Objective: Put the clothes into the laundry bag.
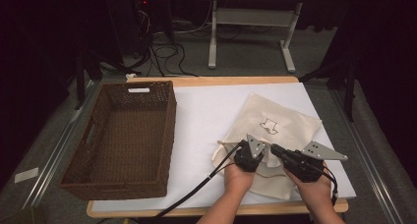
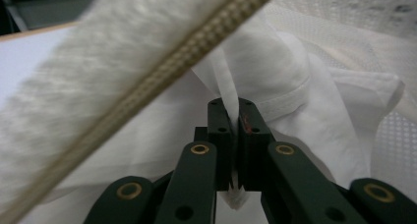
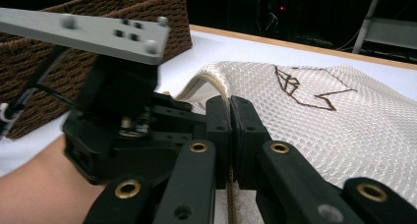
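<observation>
A cream mesh bag (image 1: 280, 118) with a brown emblem lies on the white table cover at the right. At its near edge my left gripper (image 1: 259, 157) is shut on a fold of white cloth (image 2: 275, 81) that comes out of the bag's mouth, and the jaws (image 2: 235, 111) pinch that fold. The bag's zippered rim (image 2: 162, 76) arches over this gripper. My right gripper (image 1: 273, 149) sits close beside it, and its jaws (image 3: 229, 108) are shut on the raised rim of the bag (image 3: 314, 121).
A dark brown woven basket (image 1: 169, 121) stands open on the left half of the table, about a hand's width from the bag. The white cover (image 1: 206, 111) lies bare between them. Cables and a table frame are on the floor beyond the far edge.
</observation>
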`<action>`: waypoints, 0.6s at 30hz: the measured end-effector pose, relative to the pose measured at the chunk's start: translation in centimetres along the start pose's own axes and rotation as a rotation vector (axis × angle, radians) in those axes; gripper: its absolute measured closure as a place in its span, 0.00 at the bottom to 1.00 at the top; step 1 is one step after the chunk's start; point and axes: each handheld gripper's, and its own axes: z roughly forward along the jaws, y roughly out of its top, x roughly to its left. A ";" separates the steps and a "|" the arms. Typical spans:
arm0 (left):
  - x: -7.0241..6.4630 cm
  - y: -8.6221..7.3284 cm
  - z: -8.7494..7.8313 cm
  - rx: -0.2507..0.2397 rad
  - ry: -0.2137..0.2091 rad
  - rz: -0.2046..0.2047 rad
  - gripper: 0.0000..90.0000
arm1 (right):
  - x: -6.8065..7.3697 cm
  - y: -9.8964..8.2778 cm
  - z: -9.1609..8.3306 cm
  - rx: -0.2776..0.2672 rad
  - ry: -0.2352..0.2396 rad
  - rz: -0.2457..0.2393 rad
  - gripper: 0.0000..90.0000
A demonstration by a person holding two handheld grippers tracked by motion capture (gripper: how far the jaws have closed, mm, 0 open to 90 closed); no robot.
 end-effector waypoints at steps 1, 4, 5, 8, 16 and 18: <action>-0.1 -0.1 0.0 0.004 -0.001 0.002 0.94 | 0.0 0.0 0.0 0.000 0.003 0.003 0.98; -0.1 -0.6 -0.4 0.007 -0.021 0.006 0.82 | 0.0 -0.1 0.0 0.001 0.005 0.000 0.98; -0.1 -0.7 -0.6 0.002 -0.023 0.004 0.78 | 0.0 -0.1 0.0 0.001 0.006 -0.004 0.98; 0.1 -1.0 -1.5 -0.014 -0.037 -0.001 0.69 | 0.1 0.0 -0.1 0.005 0.000 -0.002 0.98; 0.4 -1.7 -4.1 -0.038 -0.052 0.009 0.53 | 0.2 0.0 0.0 0.007 -0.002 -0.012 0.98; 0.4 -1.9 -4.5 -0.041 -0.054 0.014 0.52 | 0.2 0.0 0.0 0.007 -0.004 -0.012 0.98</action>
